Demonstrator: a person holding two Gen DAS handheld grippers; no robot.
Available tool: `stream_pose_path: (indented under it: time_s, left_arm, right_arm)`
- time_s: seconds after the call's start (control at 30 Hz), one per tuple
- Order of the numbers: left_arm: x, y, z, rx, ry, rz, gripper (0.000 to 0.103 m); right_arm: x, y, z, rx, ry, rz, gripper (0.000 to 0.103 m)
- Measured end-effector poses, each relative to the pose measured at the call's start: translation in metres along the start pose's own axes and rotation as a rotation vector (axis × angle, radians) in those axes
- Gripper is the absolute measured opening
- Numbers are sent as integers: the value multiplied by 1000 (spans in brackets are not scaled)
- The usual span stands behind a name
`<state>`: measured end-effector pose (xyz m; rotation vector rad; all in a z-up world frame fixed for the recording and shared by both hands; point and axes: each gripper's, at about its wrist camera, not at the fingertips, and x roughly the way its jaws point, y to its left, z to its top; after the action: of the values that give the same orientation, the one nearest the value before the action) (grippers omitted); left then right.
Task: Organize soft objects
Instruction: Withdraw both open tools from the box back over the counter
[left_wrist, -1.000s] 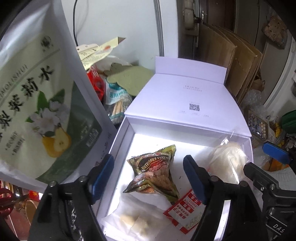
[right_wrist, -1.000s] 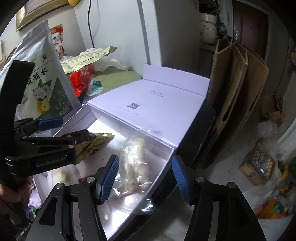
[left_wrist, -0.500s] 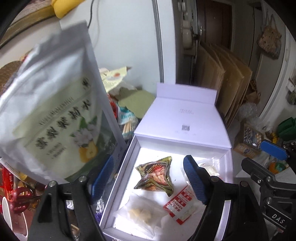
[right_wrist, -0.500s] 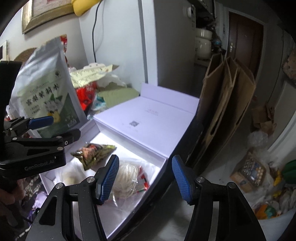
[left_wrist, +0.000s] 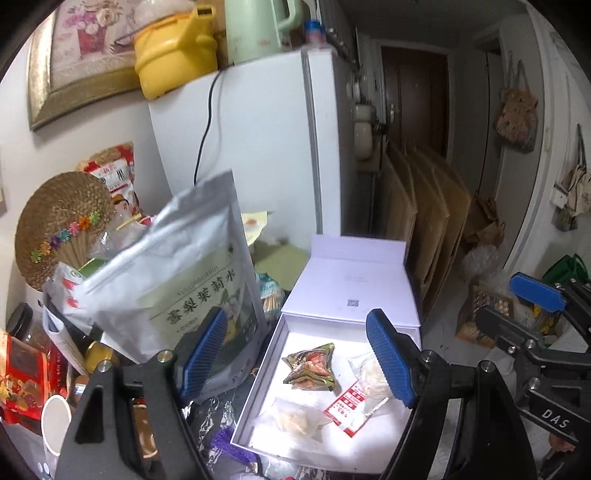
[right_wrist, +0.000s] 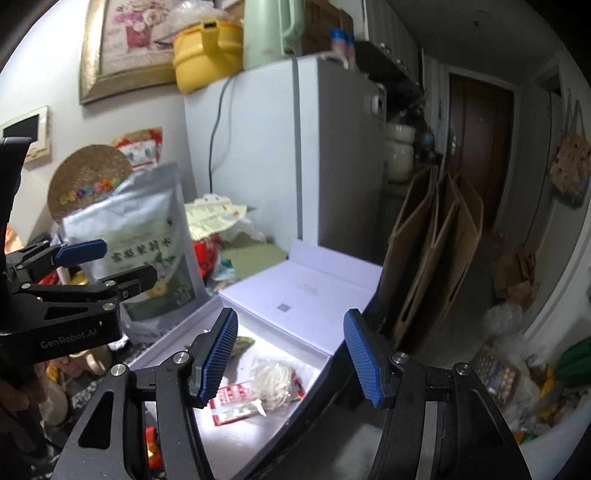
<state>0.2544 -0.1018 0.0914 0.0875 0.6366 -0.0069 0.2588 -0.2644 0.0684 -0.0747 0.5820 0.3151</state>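
An open white box (left_wrist: 258, 373) with its lid (left_wrist: 354, 288) folded back holds several soft packets: a green-and-red foil snack (left_wrist: 310, 367), a clear bag of pale pieces (left_wrist: 295, 419), a clear bag of white noodles (left_wrist: 369, 373) and a red-and-white sachet (left_wrist: 349, 404). The box (right_wrist: 295, 417) and the noodle bag (right_wrist: 275, 380) also show in the right wrist view. My left gripper (left_wrist: 299, 363) is open and empty, high above the box. My right gripper (right_wrist: 290, 362) is open and empty, above the box's right side.
A silver pear-drink pouch (left_wrist: 184, 291) stands left of the box amid packets, jars and a woven mat (left_wrist: 61, 225). A white fridge (left_wrist: 258, 155) stands behind. Cardboard sheets (left_wrist: 424, 229) lean on the right; clutter lies on the floor (right_wrist: 517, 369).
Both grippers have pulled up and back from the box, staying open. The box and its packets look smaller and more of the room shows.
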Motion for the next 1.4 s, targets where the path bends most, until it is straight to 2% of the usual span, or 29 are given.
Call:
stream_pose_path:
  time_s: [0.13, 0.27, 0.33, 0.43, 0.5, 0.73, 0.8, 0.93, 1.03, 1.27, 1.4]
  left_arm:
    - [-25, 3, -6, -16, -28, -38, 78]
    - [-51, 6, -18, -34, -49, -78, 78]
    - [-64, 6, -25, -34, -65, -70, 78]
    - [-80, 6, -37, -27, -74, -60, 88]
    - [-90, 7, -47, -31, -82, -60, 95]
    - [-118, 9, -87, -28, -92, -28, 96]
    - [-123, 10, -99, -27, -85, -18, 96]
    - [-130, 13, -120, -38, -63, -45, 96]
    - [-139, 16, -137, -36, -76, -9, 96]
    - [-145, 26, -173, -82, -37, 18, 96]
    - [-139, 28, -194, -109, 6, -16, 96]
  right_arm:
    - [-22, 8, 0, -12, -27, -7, 60]
    - [-46, 17, -7, -29, -55, -8, 67]
    - [-57, 23, -12, -41, -65, -13, 68]
    - [-74, 30, -22, -48, -80, -16, 77]
    - [-84, 34, -30, -49, -95, -12, 79]
    - [-104, 50, -59, -66, -94, 1, 80]
    - [-107, 54, -68, -74, -88, 3, 81]
    - [-109, 64, -86, -91, -71, 6, 81]
    - [-112, 69, -100, -80, -64, 13, 81]
    - [-112, 82, -138, -69, -24, 29, 81]
    - [-109, 90, -161, -61, 15, 44, 81]
